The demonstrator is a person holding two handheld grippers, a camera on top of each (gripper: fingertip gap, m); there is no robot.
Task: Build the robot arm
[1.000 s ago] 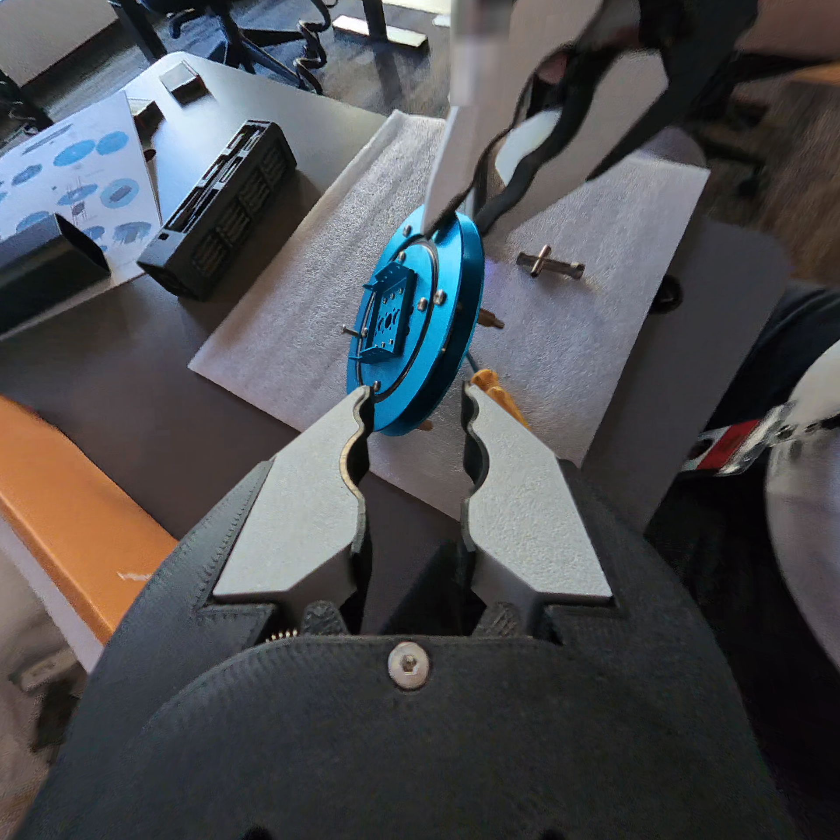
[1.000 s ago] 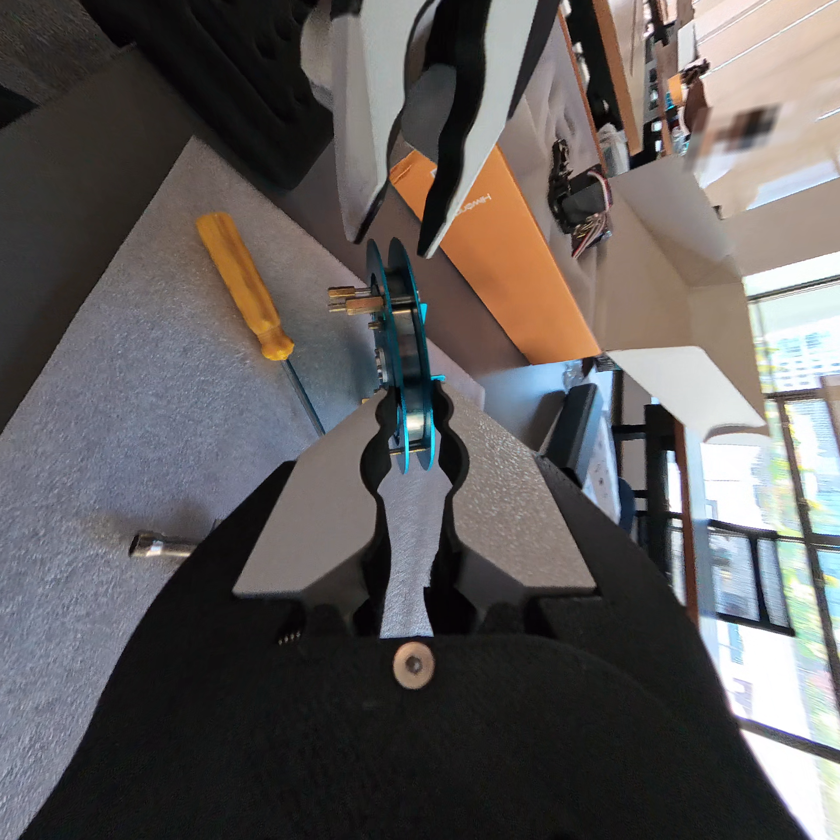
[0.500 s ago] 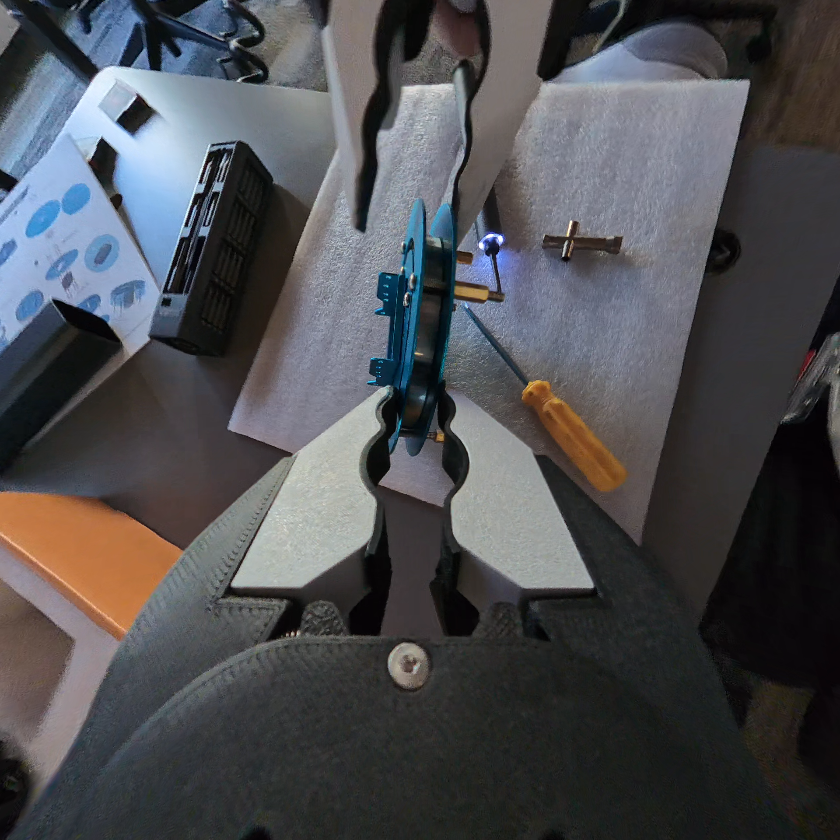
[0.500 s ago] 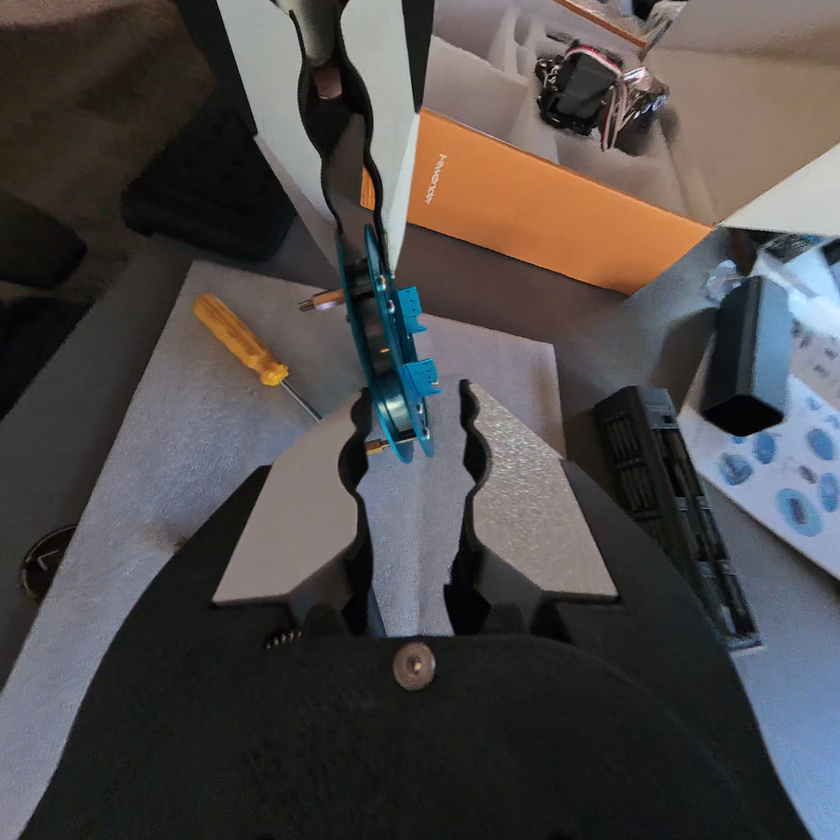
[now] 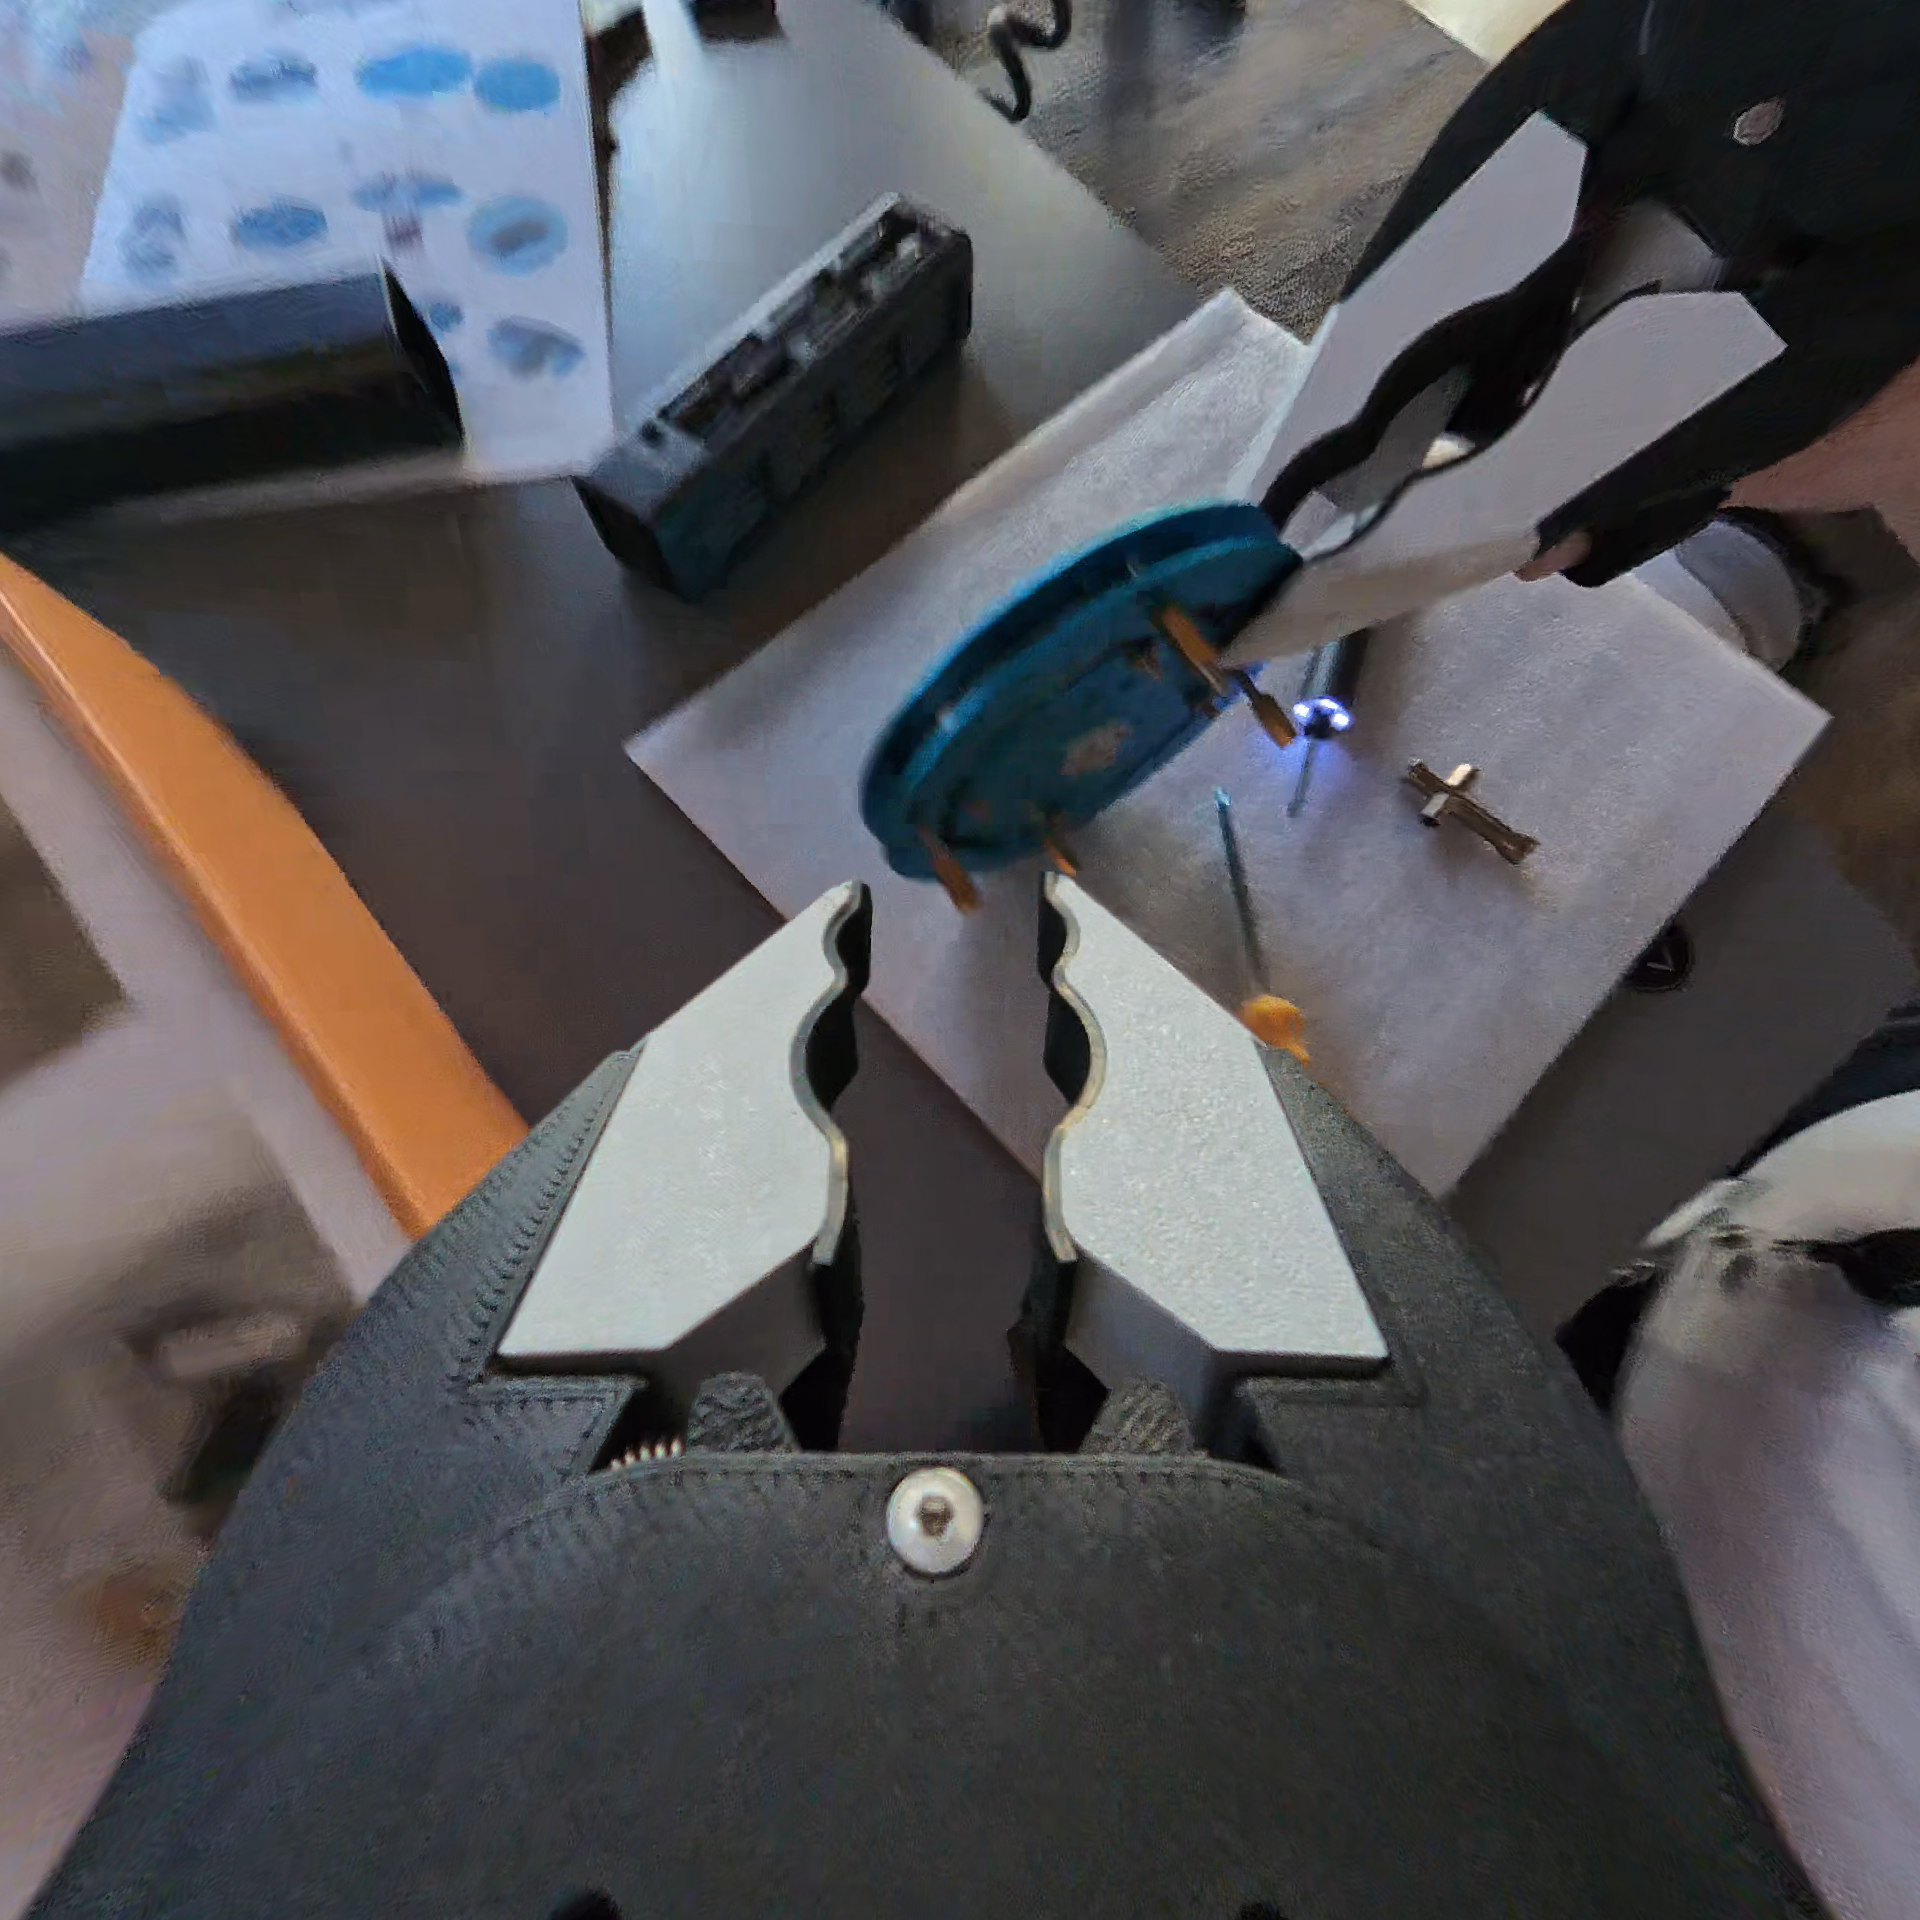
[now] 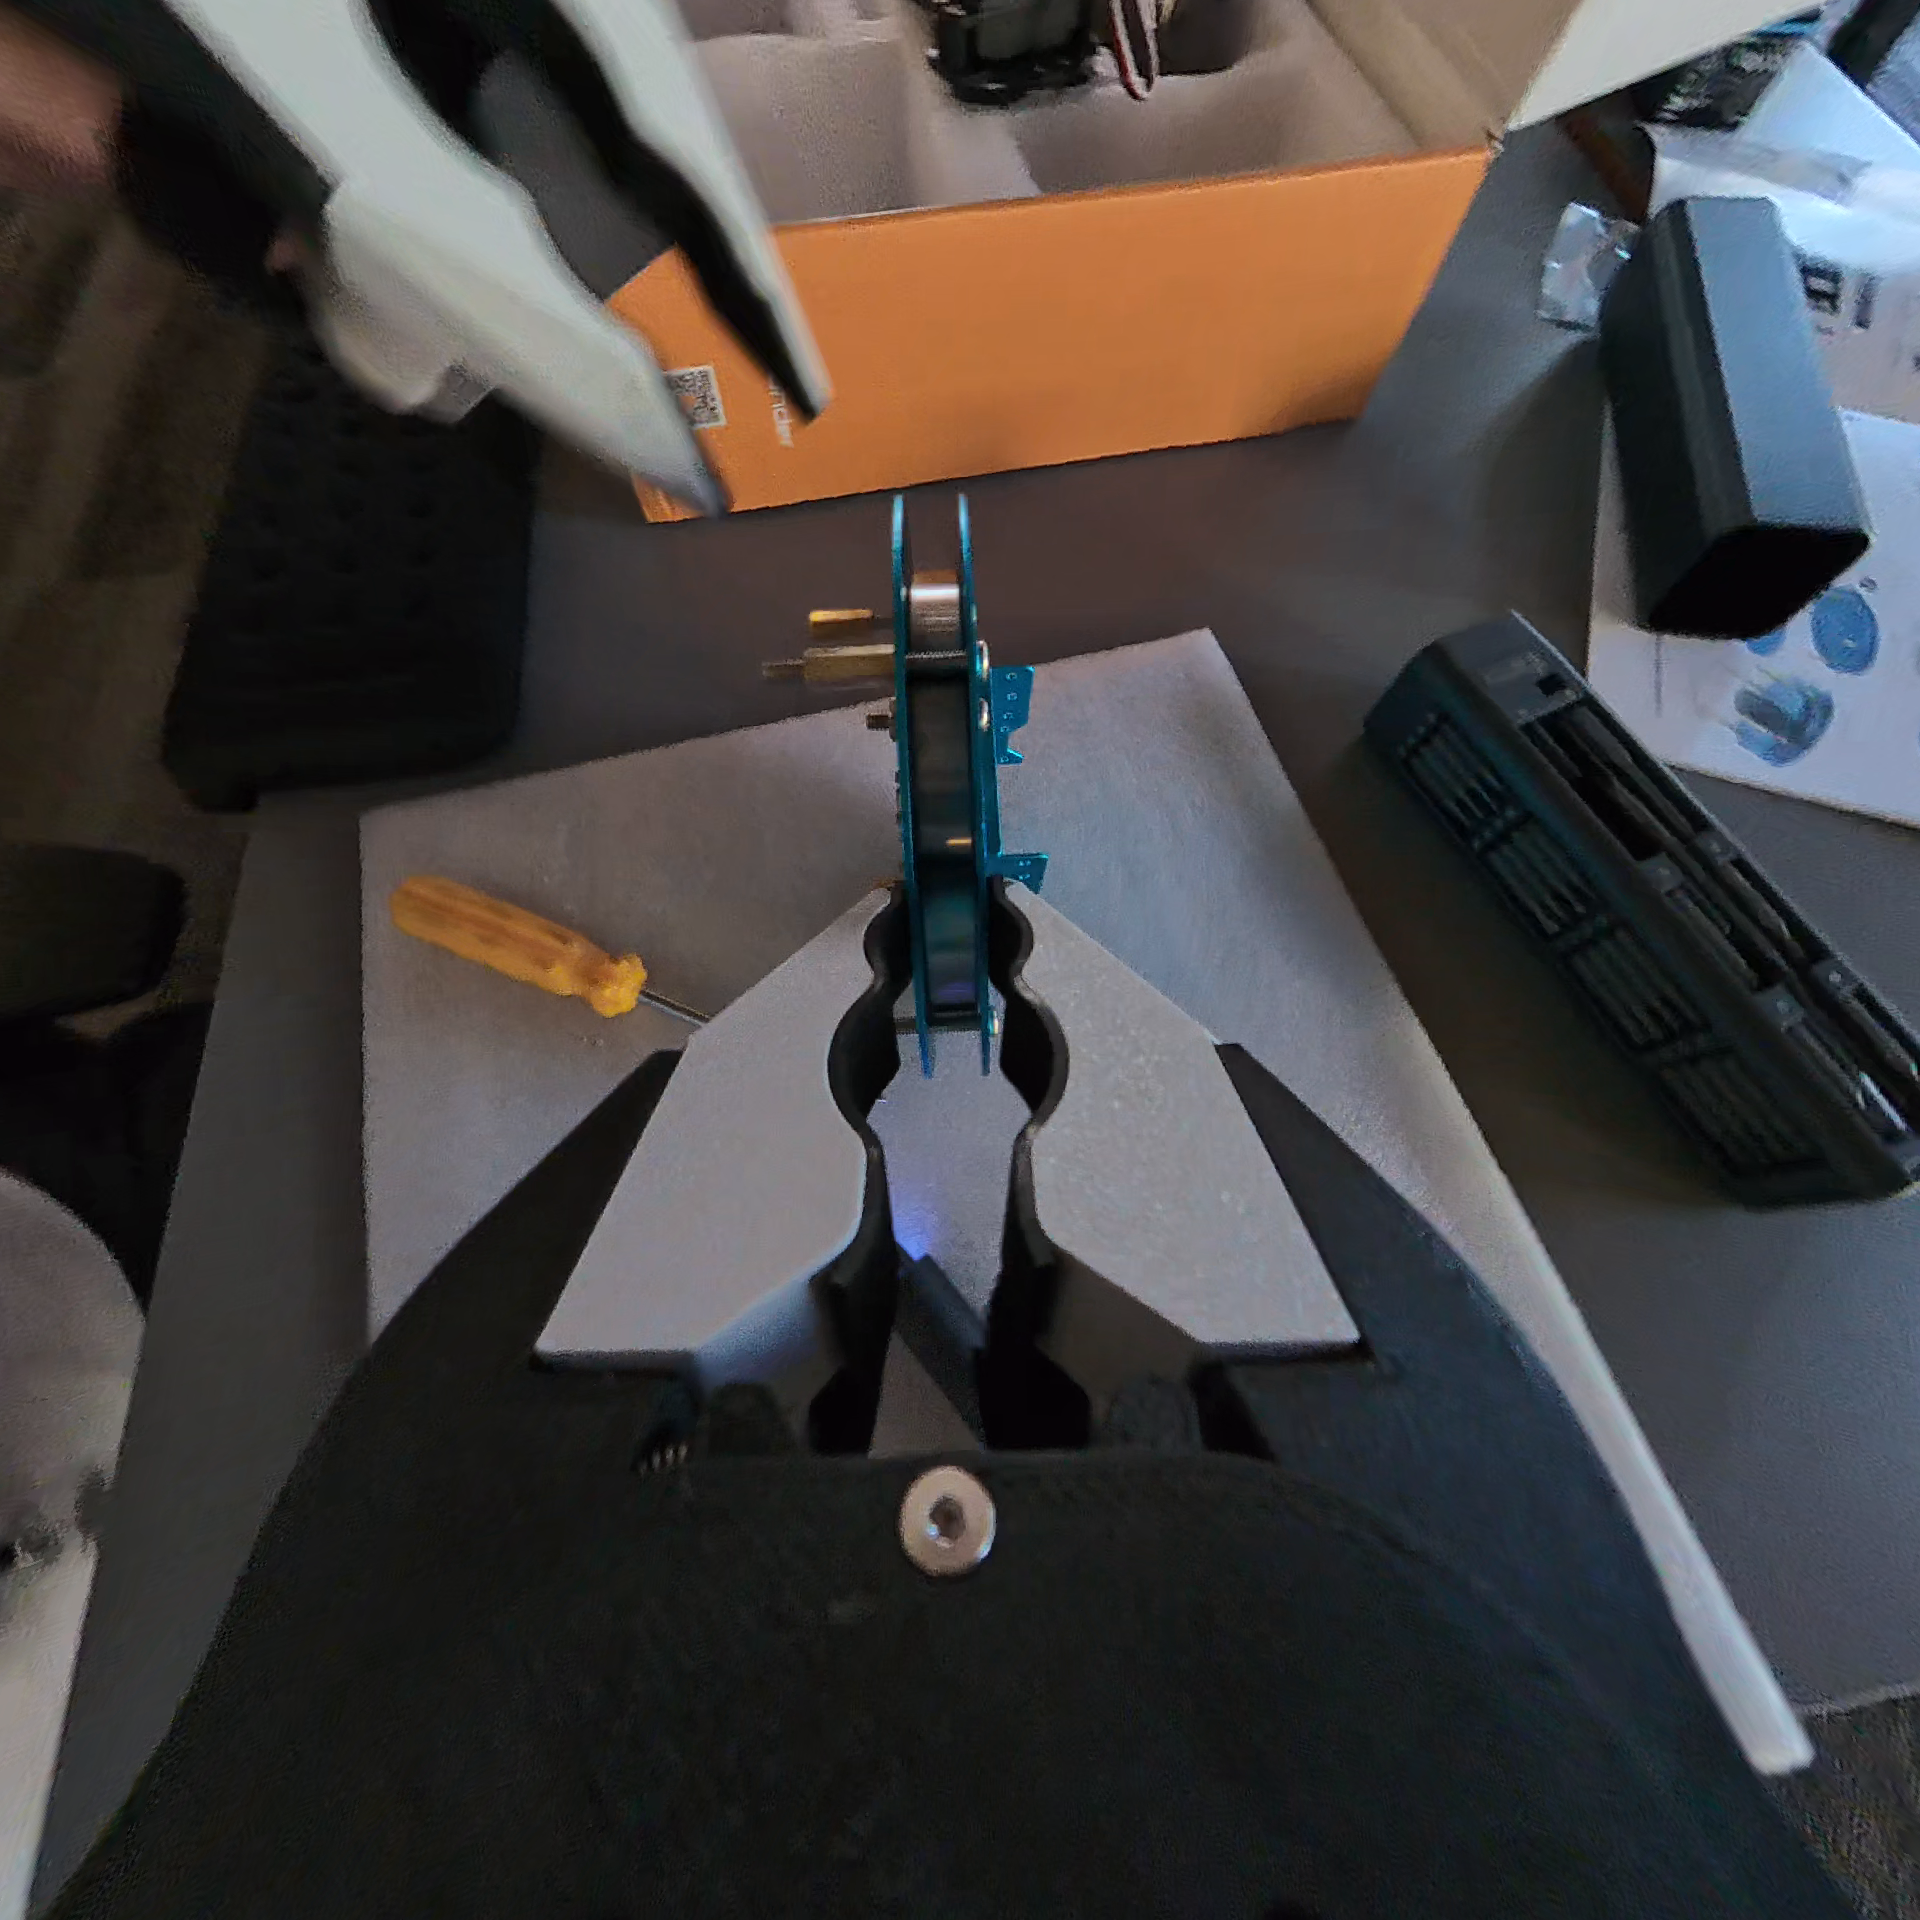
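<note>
A blue round two-plate assembly [image 6: 940, 790] with brass standoffs is held edge-on above a white foam mat [image 6: 675, 810]. My right gripper [image 6: 940, 935] is shut on its near rim. In the left wrist view the assembly [image 5: 1070, 686] hangs tilted from the right gripper [image 5: 1262, 582] at the upper right. My left gripper [image 5: 951, 904] is open and empty, its fingertips just short of the assembly's lower edge. It also shows in the right wrist view [image 6: 764, 452], at the top left, clear of the assembly.
On the mat lie a yellow-handled screwdriver [image 6: 509, 940], a metal cross-shaped tool [image 5: 1465, 795] and a dark pen-like tool with a lit tip [image 5: 1320, 717]. A black bit case [image 6: 1662, 935], a black sleeve [image 6: 1735, 416], a printed sheet [image 5: 312, 156] and an orange box [image 6: 1091, 343] surround it. Tip to tip, the grippers are about 10 cm apart.
Half a second ago my left gripper was shut on the assembly and the right was open around it. Now the right is shut on it; the left has opened and drawn back.
</note>
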